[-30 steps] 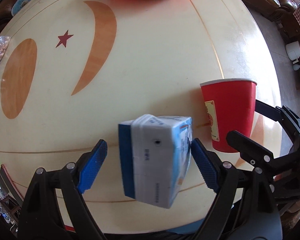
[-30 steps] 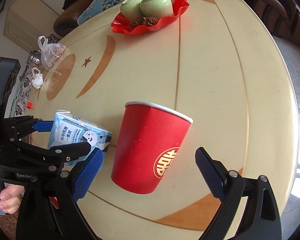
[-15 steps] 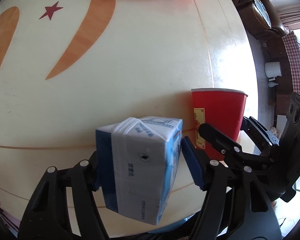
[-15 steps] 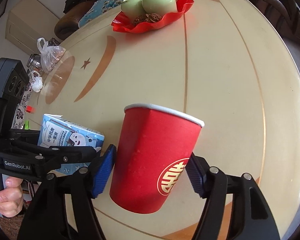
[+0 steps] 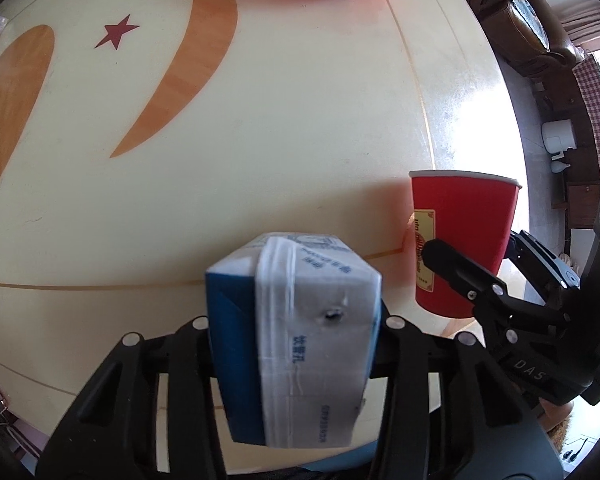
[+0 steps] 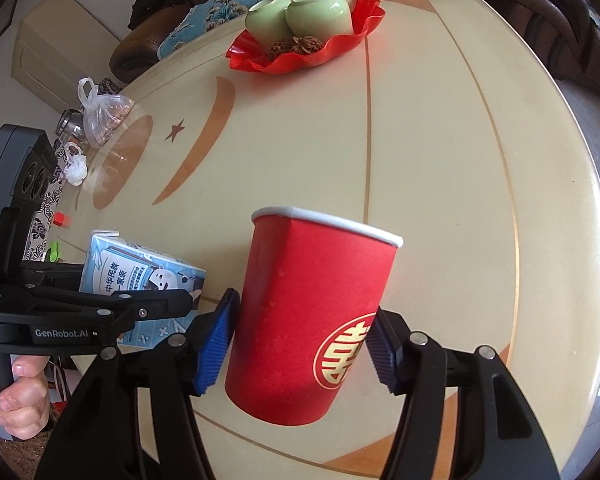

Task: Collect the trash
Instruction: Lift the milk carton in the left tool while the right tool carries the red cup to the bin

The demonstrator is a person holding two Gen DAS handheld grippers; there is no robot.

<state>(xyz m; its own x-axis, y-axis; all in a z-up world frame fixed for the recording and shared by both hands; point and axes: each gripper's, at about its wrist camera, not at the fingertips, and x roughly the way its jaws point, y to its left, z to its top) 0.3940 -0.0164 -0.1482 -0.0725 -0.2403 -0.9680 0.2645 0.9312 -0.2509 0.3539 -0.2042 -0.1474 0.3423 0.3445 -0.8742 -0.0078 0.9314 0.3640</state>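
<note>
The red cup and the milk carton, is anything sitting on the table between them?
No. In the right wrist view, only bare table separates the red cup and milk carton.

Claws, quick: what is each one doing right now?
Left claw: closing, pressed on the blue milk carton.
Right claw: closing, pads against the red paper cup.
</note>
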